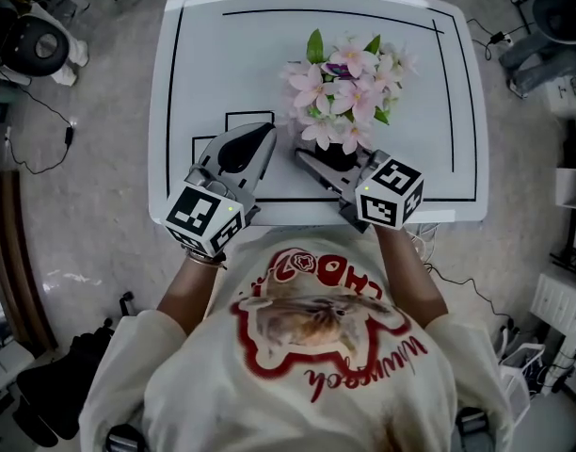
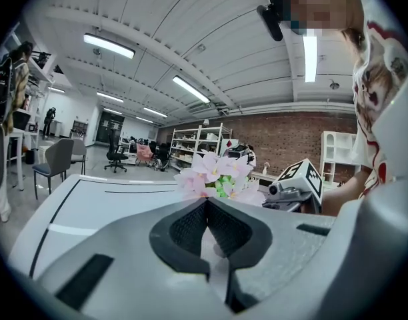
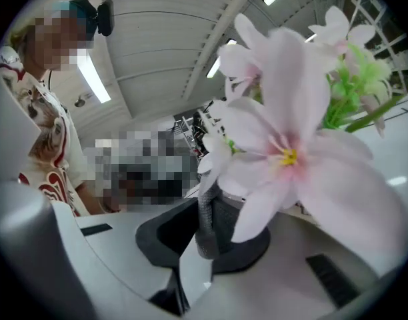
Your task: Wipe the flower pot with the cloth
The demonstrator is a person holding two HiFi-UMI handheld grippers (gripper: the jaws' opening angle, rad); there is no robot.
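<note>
A white table (image 1: 203, 64) marked with black lines is standing on a pale speckled floor (image 1: 100, 205). A black cable (image 1: 43, 111) is trailing across the floor at the left, near a round black device (image 1: 29, 43), and more cables are lying at the right. The left gripper view is taking in a wide workshop with office chairs (image 2: 57, 162) at the left, strip lights (image 2: 191, 89) running along the ceiling, white shelves (image 2: 207, 142) in the middle and a brick wall (image 2: 291, 135) behind. The flower pot (image 1: 337, 155), small and dark, is sitting upright on the table right of centre, with pink flowers (image 1: 344, 83) and green leaves spreading above it. The person, in a cream shirt with a red print, is leaning over the near edge with both forearms reaching forward. The left gripper (image 1: 267, 132) is hanging low over the table just left of the pot, pointing toward it and a little downward, its jaws pressed together with nothing between them. The right gripper (image 1: 303, 156) is coming in from the near right with its tips at the foot of the pot, under the blossoms. Its jaws are clenching a strip of grey cloth (image 3: 205, 225), which is standing up between the pads, with a large petal hanging just in front.
</note>
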